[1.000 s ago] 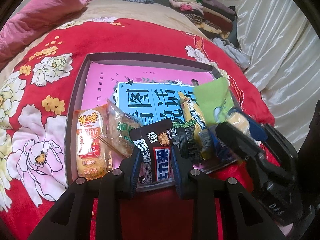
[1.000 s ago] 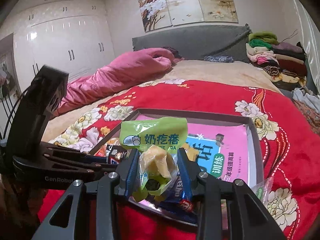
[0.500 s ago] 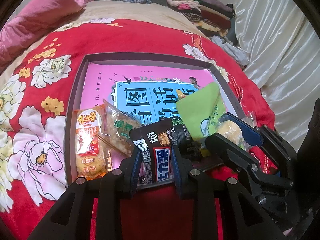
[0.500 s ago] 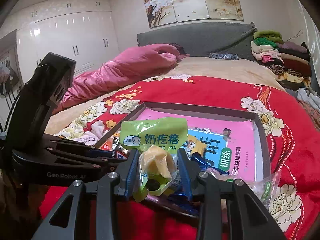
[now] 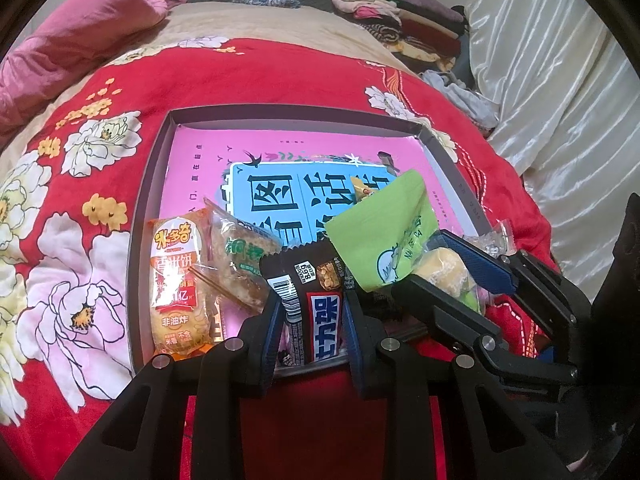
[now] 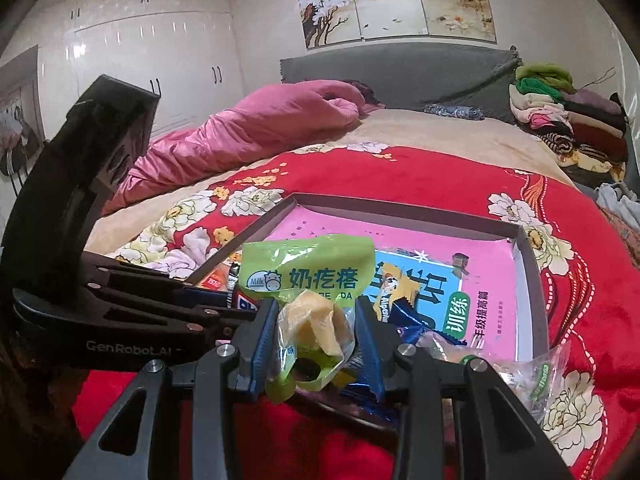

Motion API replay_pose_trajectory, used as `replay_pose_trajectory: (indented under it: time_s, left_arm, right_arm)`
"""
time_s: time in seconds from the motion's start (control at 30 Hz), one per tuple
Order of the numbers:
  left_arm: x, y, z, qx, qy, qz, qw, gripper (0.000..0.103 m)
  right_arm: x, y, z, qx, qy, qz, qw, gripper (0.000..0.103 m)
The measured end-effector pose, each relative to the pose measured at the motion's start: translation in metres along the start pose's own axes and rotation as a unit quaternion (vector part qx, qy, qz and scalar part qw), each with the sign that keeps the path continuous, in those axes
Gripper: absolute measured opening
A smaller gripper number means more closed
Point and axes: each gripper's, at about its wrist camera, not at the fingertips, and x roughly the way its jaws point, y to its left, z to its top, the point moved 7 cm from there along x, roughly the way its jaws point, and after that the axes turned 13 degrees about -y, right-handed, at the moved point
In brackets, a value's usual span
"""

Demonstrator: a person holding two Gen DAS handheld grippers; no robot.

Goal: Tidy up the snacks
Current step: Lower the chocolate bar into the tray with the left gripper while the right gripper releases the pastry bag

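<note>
Left gripper point(image 5: 310, 316): jaws closed on a dark chocolate bar point(image 5: 310, 300), held upright over the near rim of the tray point(image 5: 148, 184). Right gripper point(image 6: 316, 332): jaws closed on a green milk-curd packet point(image 6: 310, 280), its yellow contents showing between the fingers, also at the near edge of the tray and just beside the left gripper.

Tray contents: an orange rice-cracker packet point(image 5: 178, 280) lies flat at the near left corner, touching a clear-wrapped cake point(image 5: 240, 264) that leans partly over it. A yellow candy wrapper point(image 6: 390, 288) and a blue wrapper point(image 6: 408, 320) sit near the right gripper, on a pink and blue book point(image 5: 280, 184) that lines the tray floor. A clear packet point(image 6: 532, 368) hangs at the tray's near right corner; whether it is inside or outside cannot be told.

The tray rests on a red floral blanket point(image 5: 80, 240) on a bed.

Progress, as judged: several snacks are gathered along the near side but unsorted and overlapping; two are in hand and not yet placed. The far half of the tray is unused, so arranging appears mostly ahead.
</note>
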Motion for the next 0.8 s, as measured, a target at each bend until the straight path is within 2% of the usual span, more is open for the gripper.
replay_pose_trajectory:
  time_s: [0.37, 0.8]
  left_arm:
    - [-0.001, 0.001, 0.001, 0.002, -0.002, 0.0, 1.0, 0.03]
    - [-0.005, 0.0, 0.005, 0.005, -0.01, 0.003, 0.9999, 0.031]
  right_arm:
    - [0.003, -0.015, -0.008, 0.01, 0.014, -0.028, 0.999, 0.04]
    - [0.003, -0.012, -0.01, -0.001, 0.014, -0.033, 0.999, 0.044]
